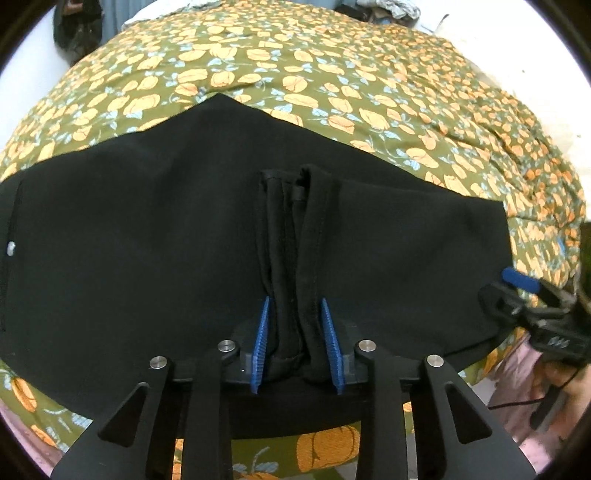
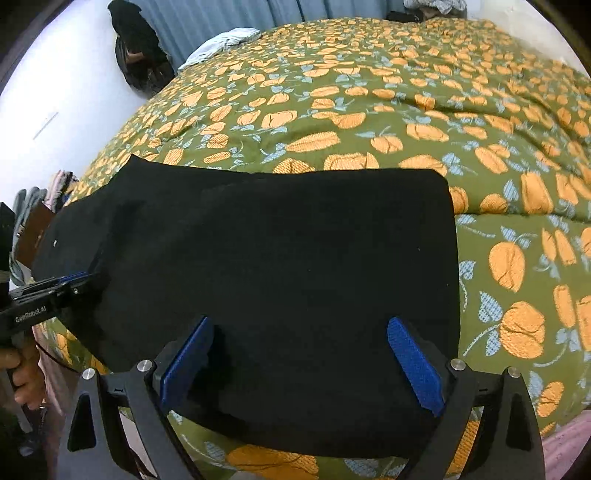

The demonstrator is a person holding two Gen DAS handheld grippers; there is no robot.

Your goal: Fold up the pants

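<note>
**Q:** Pants first: where are they?

**A:** Pants (image 1: 147, 240), black, lie spread flat on a bed covered by an olive bedspread (image 1: 332, 74) printed with orange fruit and pale blue leaves. In your left wrist view they fill the middle from 9 o'clock to 3 o'clock. In your right wrist view the cloth runs from 9 o'clock to about 2 o'clock, with a straight edge at the right.

**Q:** What is your left gripper doing?

**A:** Your left gripper (image 1: 295, 325) sits at 6 o'clock of its own view, pointing down at the bed. A bunched ridge of the pants' cloth, with stitched hems showing, rises between its two blue pads (image 1: 263, 332). The pads stand narrowly apart and lie against the sides of that ridge, so it has hold of the fold.

**Q:** And your right gripper?

**A:** Your right gripper (image 2: 301, 354) is at 6 o'clock of its view, its blue pads spread wide. Flat cloth lies under and between them; nothing is pinched. From the left view it shows at 3 o'clock, at the pants' right edge.

**Q:** Anything else?

**A:** A dark bag (image 2: 136, 51) hangs at 11 o'clock in the right view, by a blue curtain (image 2: 221, 18). A hand (image 2: 18, 365) holds the left gripper's handle at 8 o'clock.
</note>
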